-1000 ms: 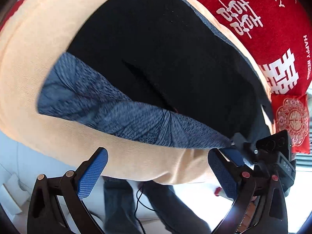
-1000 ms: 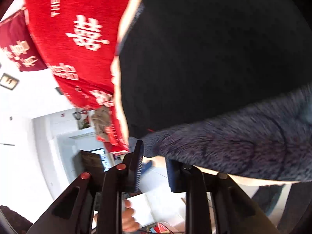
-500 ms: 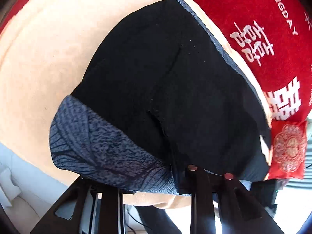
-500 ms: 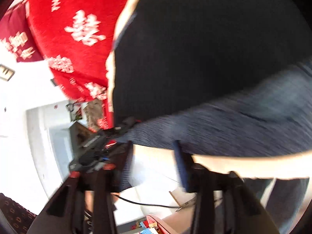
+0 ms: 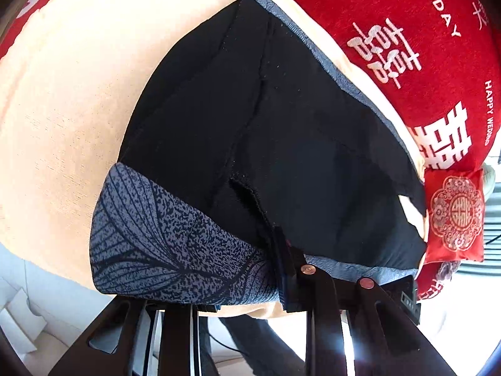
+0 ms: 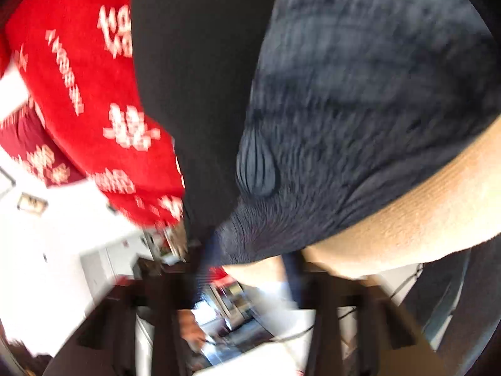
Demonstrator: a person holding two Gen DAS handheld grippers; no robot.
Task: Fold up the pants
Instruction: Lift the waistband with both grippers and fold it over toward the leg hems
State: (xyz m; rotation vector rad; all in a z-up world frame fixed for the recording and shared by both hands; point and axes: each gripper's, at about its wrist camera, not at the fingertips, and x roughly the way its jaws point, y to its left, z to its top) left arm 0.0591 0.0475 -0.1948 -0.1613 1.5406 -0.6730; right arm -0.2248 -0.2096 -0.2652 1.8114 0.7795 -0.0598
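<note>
The black pants (image 5: pixel 281 125) lie spread on a peach cushion (image 5: pixel 78 94), with a blue-grey patterned band (image 5: pixel 162 235) along the near edge. My left gripper (image 5: pixel 247 294) is shut on that band at bottom centre. One of its fingers (image 5: pixel 286 269) lies on top of the cloth and the other is hidden beneath. The right wrist view is blurred. There the pants (image 6: pixel 360 94) bunch down into a corner, and my right gripper (image 6: pixel 244 266) is shut on the tip of that corner.
A red blanket with white lettering (image 5: pixel 438 62) covers the far right, and a small red pillow (image 5: pixel 454 216) lies at its end. In the right wrist view the red blanket (image 6: pixel 78 94) is on the left. Below the cushion's edge (image 6: pixel 422 203) are a pale floor and a person's dark trouser legs (image 5: pixel 250 338).
My left gripper closed on the patterned band and then stayed still. My right gripper swung and rolled, opened, then closed on the bunched corner of the pants.
</note>
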